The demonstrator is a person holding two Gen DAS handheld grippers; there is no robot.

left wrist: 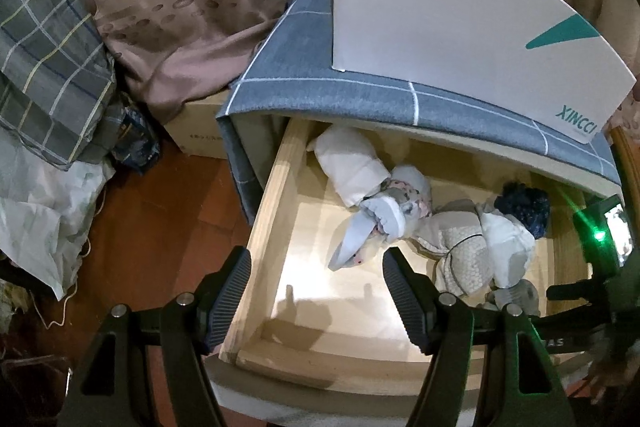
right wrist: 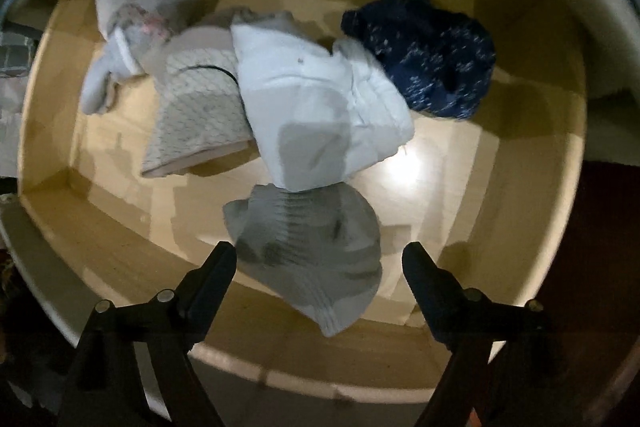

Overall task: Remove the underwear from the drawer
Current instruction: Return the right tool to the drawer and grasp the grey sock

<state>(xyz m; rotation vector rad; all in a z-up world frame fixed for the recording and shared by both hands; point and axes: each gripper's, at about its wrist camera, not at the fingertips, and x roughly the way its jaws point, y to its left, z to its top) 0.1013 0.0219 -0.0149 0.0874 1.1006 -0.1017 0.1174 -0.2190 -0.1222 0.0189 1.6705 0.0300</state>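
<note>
Left gripper (left wrist: 316, 291) over drawer (left wrist: 256, 227) front-left corner, jaws wide, nothing between; left finger outside side wall, right finger inside. Underwear pile (left wrist: 404, 215) beyond right finger, apart. Right gripper (right wrist: 320, 269) points down into drawer (right wrist: 120, 247), jaws wide, pads clear of cloth; grey underwear (right wrist: 308, 247) between fingers, white piece (right wrist: 316, 107) beyond, navy piece (right wrist: 424, 55) beyond right finger.
</note>
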